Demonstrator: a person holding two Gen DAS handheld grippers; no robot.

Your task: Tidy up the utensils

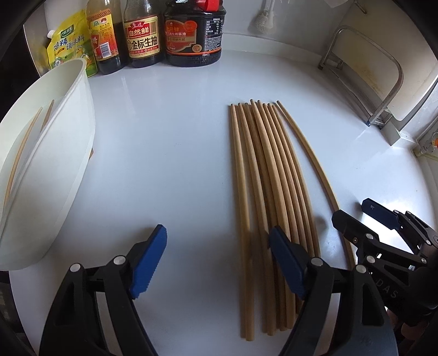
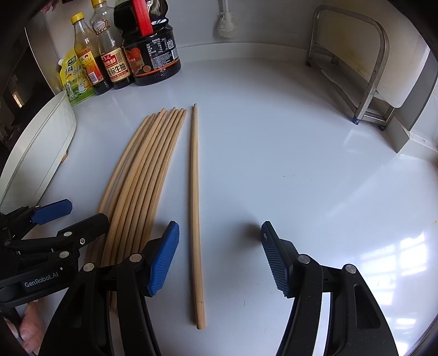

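Observation:
Several wooden chopsticks [image 1: 262, 191] lie side by side on the white counter, also in the right wrist view [image 2: 137, 186]. One chopstick [image 2: 195, 208] lies apart to their right; it also shows in the left wrist view [image 1: 309, 161]. A white holder [image 1: 52, 164] at the left has two chopsticks [image 1: 22, 153] inside. My left gripper [image 1: 217, 263] is open and empty, its right finger over the bundle. My right gripper [image 2: 219, 257] is open and empty, with the single chopstick between its fingers. Each gripper appears in the other's view: right [image 1: 358, 215], left [image 2: 71, 216].
Sauce bottles [image 1: 142, 35] and a yellow seasoning pouch [image 1: 68, 46] stand along the back wall. A metal rack [image 2: 356, 63] stands at the back right. A brush [image 2: 225, 24] hangs on the wall. The counter's right part [image 2: 314, 164] is bare.

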